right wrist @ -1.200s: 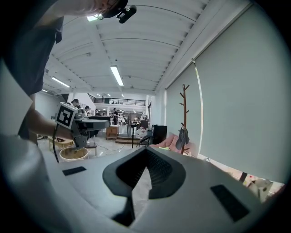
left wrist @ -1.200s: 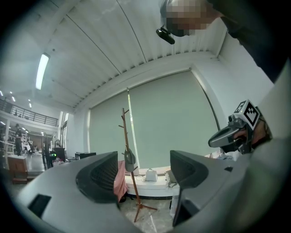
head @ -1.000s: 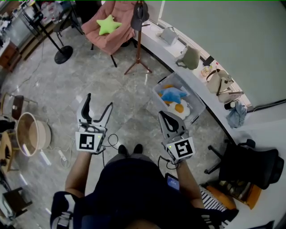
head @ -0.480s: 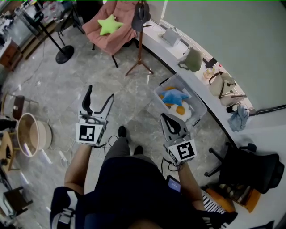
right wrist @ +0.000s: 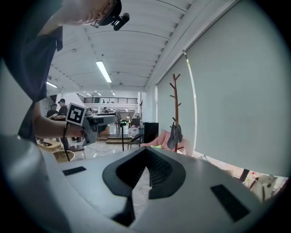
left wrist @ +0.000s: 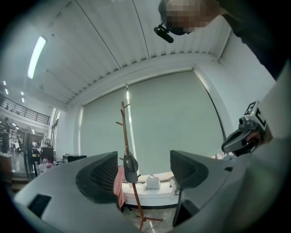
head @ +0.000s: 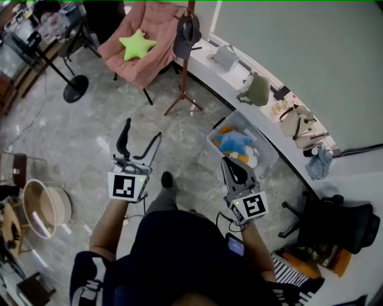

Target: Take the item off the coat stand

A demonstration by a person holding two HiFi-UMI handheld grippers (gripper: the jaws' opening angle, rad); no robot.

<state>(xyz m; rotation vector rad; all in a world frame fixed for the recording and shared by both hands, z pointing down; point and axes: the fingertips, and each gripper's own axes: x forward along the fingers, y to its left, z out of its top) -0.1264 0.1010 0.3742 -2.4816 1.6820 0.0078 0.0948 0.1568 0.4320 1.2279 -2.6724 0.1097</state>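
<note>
- Hanging on a peg of the coat stand (head: pixel 187 72) at the far side of the room, the dark cap (head: pixel 187 33) is not yet taken; no part of the task is done.
- The left gripper (head: pixel 142 135) is empty, its fingers spread wide, with the stand and cap framed between them far off.
- The right gripper (head: pixel 230 162) has its fingers pressed together on nothing, near the clear bin (head: pixel 257 130) of plush toys.
- What is left, as I judge it: the approach, the grasp and the lift off the peg.
- Counts: one coat stand, one cap, two grippers, one pink chair (head: pixel 158 18) with one green star cushion (head: pixel 136 43), one bin, and at least three bags (head: pixel 258 89) on the right-hand ledge (head: pixel 236 72).
</note>
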